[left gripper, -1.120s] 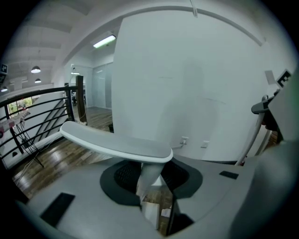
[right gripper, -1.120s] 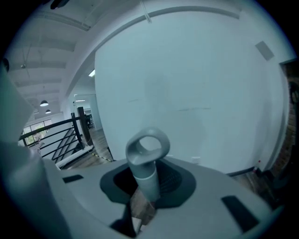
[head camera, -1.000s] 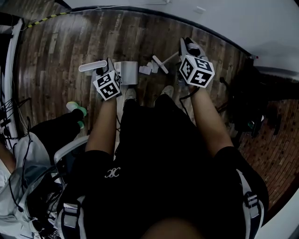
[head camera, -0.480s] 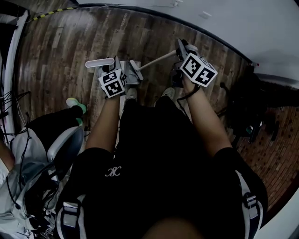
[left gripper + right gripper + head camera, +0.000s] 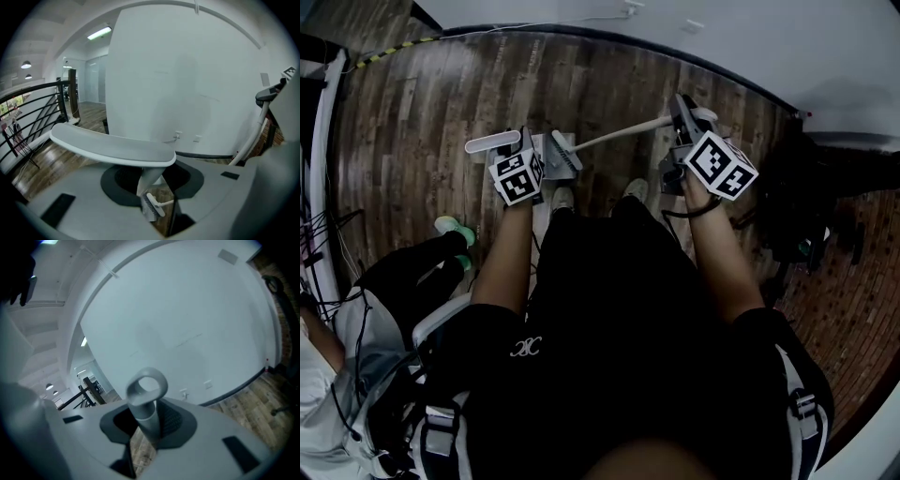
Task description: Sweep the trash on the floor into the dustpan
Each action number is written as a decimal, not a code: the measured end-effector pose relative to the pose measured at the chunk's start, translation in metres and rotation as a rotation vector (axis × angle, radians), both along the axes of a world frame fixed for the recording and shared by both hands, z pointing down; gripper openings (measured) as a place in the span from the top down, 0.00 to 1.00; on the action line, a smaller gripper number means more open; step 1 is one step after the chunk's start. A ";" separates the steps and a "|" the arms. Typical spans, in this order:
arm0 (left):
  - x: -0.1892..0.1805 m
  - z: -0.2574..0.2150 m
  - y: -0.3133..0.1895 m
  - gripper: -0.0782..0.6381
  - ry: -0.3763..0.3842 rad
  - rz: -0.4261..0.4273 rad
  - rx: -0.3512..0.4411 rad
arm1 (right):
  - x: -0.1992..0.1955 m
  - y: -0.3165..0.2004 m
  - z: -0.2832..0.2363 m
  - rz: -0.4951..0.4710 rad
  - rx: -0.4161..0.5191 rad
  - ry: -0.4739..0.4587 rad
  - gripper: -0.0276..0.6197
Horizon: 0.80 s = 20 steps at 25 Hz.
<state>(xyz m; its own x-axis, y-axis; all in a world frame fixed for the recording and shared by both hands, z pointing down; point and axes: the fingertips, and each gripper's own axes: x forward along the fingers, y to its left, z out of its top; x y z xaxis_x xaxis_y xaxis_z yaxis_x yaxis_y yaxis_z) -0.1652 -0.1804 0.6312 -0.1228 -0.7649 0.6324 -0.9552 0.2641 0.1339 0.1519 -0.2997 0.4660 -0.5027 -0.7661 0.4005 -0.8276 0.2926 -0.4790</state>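
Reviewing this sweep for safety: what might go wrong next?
The brush sits at the dustpan, which the left gripper holds by its handle; a hard push may tip or slide it. The right gripper holds the broom handle near its end ring, so the brush may swing wide.

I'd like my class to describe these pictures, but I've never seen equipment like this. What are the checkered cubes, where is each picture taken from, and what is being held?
There is no robot here. A person stands on a wooden floor with a hand-held gripper in each hand. The patterned cubes are part of those grippers. One picture comes from a camera on the person's head, looking steeply down past their arms. The other two come from cameras riding on each gripper, looking along its jaws. The left gripper is shut on the flat handle of a grey dustpan. The right gripper is shut on a long brush, near its looped end. The brush head is at the dustpan.
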 end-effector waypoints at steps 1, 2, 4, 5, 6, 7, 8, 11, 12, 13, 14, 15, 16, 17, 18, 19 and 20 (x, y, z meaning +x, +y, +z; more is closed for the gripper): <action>0.002 -0.003 -0.002 0.72 -0.004 0.015 -0.003 | 0.005 0.001 -0.010 -0.002 0.026 0.009 0.82; 0.004 -0.006 -0.006 0.72 -0.006 0.035 -0.001 | 0.010 0.002 -0.019 0.000 0.051 0.021 0.82; 0.011 -0.014 -0.014 0.72 -0.009 0.080 0.008 | 0.019 0.006 -0.033 0.006 0.094 0.050 0.82; 0.016 -0.019 -0.016 0.72 -0.012 0.101 0.014 | 0.023 0.008 -0.039 0.006 0.111 0.066 0.82; 0.023 -0.026 -0.017 0.72 -0.017 0.121 0.022 | 0.028 0.010 -0.044 0.004 0.126 0.082 0.82; 0.030 -0.034 -0.018 0.72 -0.023 0.140 0.032 | 0.033 0.012 -0.049 0.003 0.140 0.098 0.82; 0.037 -0.044 -0.020 0.72 -0.031 0.158 0.047 | 0.038 0.014 -0.053 0.006 0.155 0.116 0.83; 0.058 -0.079 -0.041 0.73 -0.058 0.228 0.100 | 0.058 0.014 -0.065 0.046 0.197 0.170 0.83; 0.066 -0.090 -0.049 0.73 -0.065 0.254 0.115 | 0.067 0.012 -0.066 0.070 0.204 0.192 0.83; 0.074 -0.101 -0.056 0.74 -0.070 0.278 0.130 | 0.076 0.010 -0.067 0.096 0.206 0.214 0.84; 0.081 -0.110 -0.063 0.74 -0.073 0.297 0.143 | 0.084 0.009 -0.067 0.121 0.207 0.234 0.84; 0.088 -0.119 -0.069 0.74 -0.075 0.311 0.156 | 0.093 0.007 -0.068 0.143 0.212 0.252 0.84; 0.095 -0.127 -0.075 0.74 -0.076 0.320 0.167 | 0.101 0.006 -0.071 0.160 0.223 0.268 0.84; 0.102 -0.134 -0.081 0.74 -0.077 0.325 0.177 | 0.109 0.006 -0.074 0.173 0.237 0.281 0.85; 0.109 -0.140 -0.085 0.75 -0.077 0.330 0.184 | 0.117 0.006 -0.078 0.185 0.251 0.293 0.85; 0.117 -0.146 -0.089 0.75 -0.077 0.335 0.188 | 0.125 0.006 -0.081 0.198 0.260 0.304 0.85; 0.124 -0.152 -0.091 0.75 -0.076 0.342 0.190 | 0.133 0.008 -0.083 0.212 0.263 0.314 0.85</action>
<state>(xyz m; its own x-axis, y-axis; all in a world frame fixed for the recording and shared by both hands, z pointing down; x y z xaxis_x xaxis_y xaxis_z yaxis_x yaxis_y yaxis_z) -0.0408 -0.2712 0.4795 0.1180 -0.8724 0.4744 -0.9928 -0.0935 0.0751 0.2853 -0.2918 0.3831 -0.2088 -0.9351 0.2864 -0.9756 0.1788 -0.1272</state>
